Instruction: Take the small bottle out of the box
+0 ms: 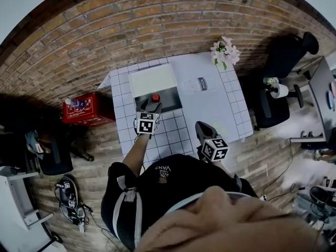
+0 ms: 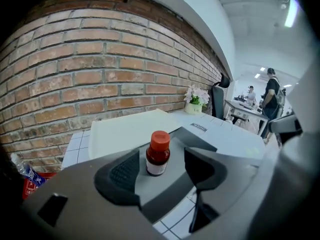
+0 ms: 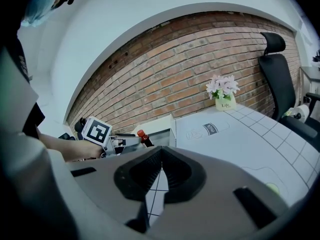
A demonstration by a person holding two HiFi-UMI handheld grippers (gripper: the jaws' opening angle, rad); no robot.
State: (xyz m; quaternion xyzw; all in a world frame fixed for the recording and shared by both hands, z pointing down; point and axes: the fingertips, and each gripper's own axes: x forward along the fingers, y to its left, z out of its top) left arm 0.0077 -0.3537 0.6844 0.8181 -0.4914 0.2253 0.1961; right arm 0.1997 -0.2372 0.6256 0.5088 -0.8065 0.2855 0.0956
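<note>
A small brown bottle [image 2: 158, 154] with a red cap stands upright on the grey inner surface of the open box [image 1: 169, 103]. The box's white lid [image 1: 152, 79] lies folded back toward the brick wall. My left gripper [image 2: 161, 170] is open, with the bottle between its jaws and a gap on each side, so the pads do not touch it. The head view shows the bottle's red cap [image 1: 155, 97] just beyond the left gripper [image 1: 150, 109]. My right gripper [image 3: 161, 170] is shut and empty, held over the table's near edge [image 1: 206, 134]. From there the bottle [image 3: 145, 138] shows at the left.
The white gridded table [image 1: 233, 101] carries a flower pot [image 1: 224, 51] at its far right corner and a printed milk-carton label [image 1: 202, 84]. A red crate [image 1: 84, 109] sits on the floor to the left. A black office chair [image 1: 283, 62] stands to the right. People [image 2: 272, 96] stand far off.
</note>
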